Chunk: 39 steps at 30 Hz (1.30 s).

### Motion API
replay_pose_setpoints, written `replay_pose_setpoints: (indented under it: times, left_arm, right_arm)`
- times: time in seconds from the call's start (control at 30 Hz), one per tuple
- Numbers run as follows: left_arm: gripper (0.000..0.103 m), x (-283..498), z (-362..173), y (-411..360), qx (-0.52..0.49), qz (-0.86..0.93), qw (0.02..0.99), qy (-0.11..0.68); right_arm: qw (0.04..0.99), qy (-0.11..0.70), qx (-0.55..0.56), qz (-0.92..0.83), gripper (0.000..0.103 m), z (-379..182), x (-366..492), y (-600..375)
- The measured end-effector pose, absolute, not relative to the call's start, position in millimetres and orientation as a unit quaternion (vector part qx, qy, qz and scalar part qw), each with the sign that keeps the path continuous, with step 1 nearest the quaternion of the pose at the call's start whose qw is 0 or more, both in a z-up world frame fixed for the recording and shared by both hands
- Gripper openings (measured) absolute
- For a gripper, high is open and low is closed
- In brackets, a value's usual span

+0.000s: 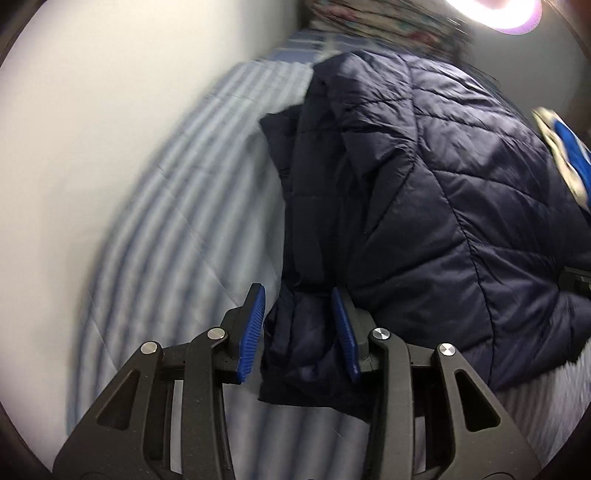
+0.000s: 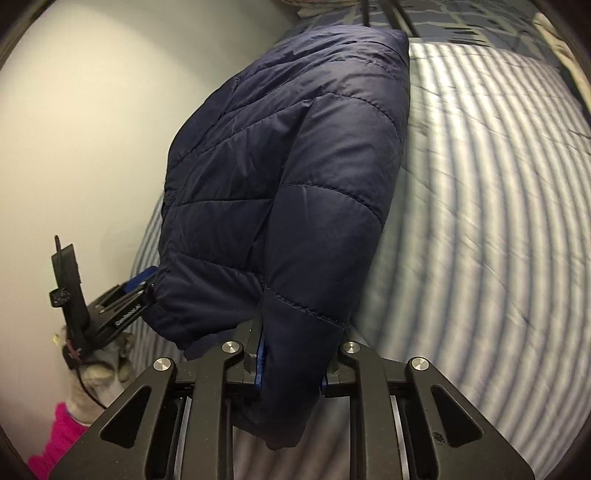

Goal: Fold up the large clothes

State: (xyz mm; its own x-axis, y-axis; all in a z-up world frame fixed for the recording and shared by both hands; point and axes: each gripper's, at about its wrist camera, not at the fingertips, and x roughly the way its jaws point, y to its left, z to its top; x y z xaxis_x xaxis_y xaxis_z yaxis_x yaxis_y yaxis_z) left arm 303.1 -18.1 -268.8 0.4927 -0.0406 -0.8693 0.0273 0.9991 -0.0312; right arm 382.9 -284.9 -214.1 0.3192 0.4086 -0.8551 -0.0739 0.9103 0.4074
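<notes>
Left wrist view is showing the left gripper (image 1: 299, 328) with its blue pads (image 1: 253, 328) standing partly apart around a cuff (image 1: 299, 343) of a navy quilted jacket (image 1: 424, 206); a sliver of bedding is showing between the left pad and the cloth, so whether the pads are pressing on it cannot be told. From the cuff, a sleeve is running up into the jacket's bunched body, which is lying across a blue-and-white striped bedsheet (image 1: 155, 229), with a pale wall (image 1: 81, 122) curving along the left and a bright lamp (image 1: 495, 11) glaring at the top right. Right wrist view is showing the right gripper (image 2: 291, 363) nearly closed, its fingers pinching the other cuff (image 2: 291, 369) of the same jacket (image 2: 288, 177), the cloth filling the narrow gap between them. Above that cuff, the sleeve is lying folded along the jacket's body, and the striped bedsheet (image 2: 480, 229) is spreading away to the right. At the lower left of that view, the left gripper (image 2: 142, 282) is reaching under the jacket's edge, held by a gloved hand (image 2: 99, 365) emerging from a pink sleeve (image 2: 59, 439).
</notes>
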Motion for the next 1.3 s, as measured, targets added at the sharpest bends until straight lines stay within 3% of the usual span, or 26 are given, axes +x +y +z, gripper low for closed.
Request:
replay_pose_setpoints:
  times: [0.33,0.4,0.57,0.63,0.7,0.8,0.93,1.3]
  left_arm:
    - [0.037,237.9,-263.9,-106.1,0.061,-0.085,0.864,0.493]
    - [0.036,239.7,-255.9,-104.5,0.051,-0.092,0.863,0.494]
    - [0.036,251.6,-200.9,-70.3,-0.014,-0.118,0.873,0.472]
    - [0.039,256.9,-161.3,-58.2,-0.029,-0.139,0.882,0.448]
    - [0.053,263.1,-126.9,-57.1,-0.017,-0.153,0.895,0.419]
    - [0.057,287.6,-97.1,-63.0,0.012,-0.163,0.909,0.384]
    - [0.057,331.8,-109.9,-83.2,0.012,-0.168,0.908,0.384]
    - [0.057,408.8,-226.9,-116.3,0.048,-0.084,0.899,0.427]
  right_arm:
    - [0.800,0.576,0.114,0.122,0.019,-203.3,344.1,-341.9]
    - [0.804,0.573,0.106,0.118,0.029,-200.9,341.6,-335.1]
    - [0.827,0.548,0.055,0.114,0.035,-181.5,319.5,-321.4]
    - [0.845,0.524,0.020,0.107,0.035,-165.3,309.2,-321.3]
    - [0.861,0.498,0.004,0.103,0.035,-144.2,301.7,-329.7]
    - [0.903,0.422,0.002,0.083,0.035,-115.1,305.8,-341.3]
    - [0.919,0.387,0.021,0.072,0.035,-109.7,334.9,-344.8]
    - [0.919,0.389,0.057,0.019,0.035,-146.0,448.1,-369.4]
